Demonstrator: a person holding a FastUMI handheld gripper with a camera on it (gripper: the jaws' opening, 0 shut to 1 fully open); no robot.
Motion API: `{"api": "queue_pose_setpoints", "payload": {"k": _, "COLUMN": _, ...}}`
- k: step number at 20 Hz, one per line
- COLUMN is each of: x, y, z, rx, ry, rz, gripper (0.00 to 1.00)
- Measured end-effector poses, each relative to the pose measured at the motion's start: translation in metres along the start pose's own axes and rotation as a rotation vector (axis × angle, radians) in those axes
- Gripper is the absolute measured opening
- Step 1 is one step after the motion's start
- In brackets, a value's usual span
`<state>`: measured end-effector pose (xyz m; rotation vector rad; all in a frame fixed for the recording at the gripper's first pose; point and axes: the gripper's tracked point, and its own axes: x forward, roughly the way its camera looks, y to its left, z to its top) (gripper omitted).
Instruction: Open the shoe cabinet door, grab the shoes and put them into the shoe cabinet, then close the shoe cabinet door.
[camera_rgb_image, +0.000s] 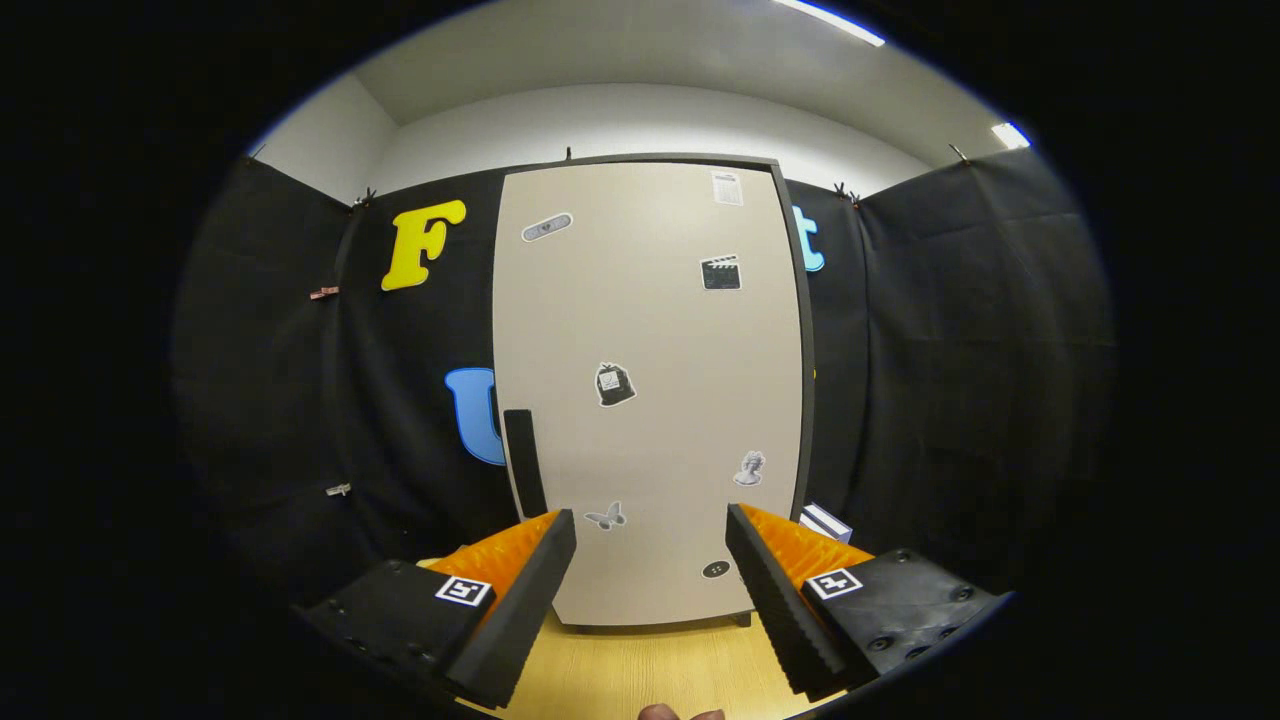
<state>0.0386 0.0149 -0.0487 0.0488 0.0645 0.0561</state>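
Note:
A tall beige shoe cabinet (650, 330) stands on the wooden floor ahead of me, its door shut and dotted with small stickers. A dark vertical handle (524, 462) sits at the door's lower left edge. My gripper (650, 535) is open, its fingers wide apart and nothing between them. The handle is just beyond the left fingertip (556, 535). A white shoe (826, 521) peeks out behind the right finger, beside the cabinet's right lower corner.
Black cloth walls close in on the left, right and behind the cabinet. The light wooden floor (650, 665) runs from the cabinet's foot toward me. A bit of a hand (680, 713) shows below the fingers.

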Motion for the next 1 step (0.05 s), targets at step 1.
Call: {"api": "queue_pose_setpoints", "payload": {"k": 1, "x": 0.0027, "y": 0.0, "z": -0.0005, "rx": -0.003, "ry": -0.003, "rz": 0.001, "gripper": 0.98}}
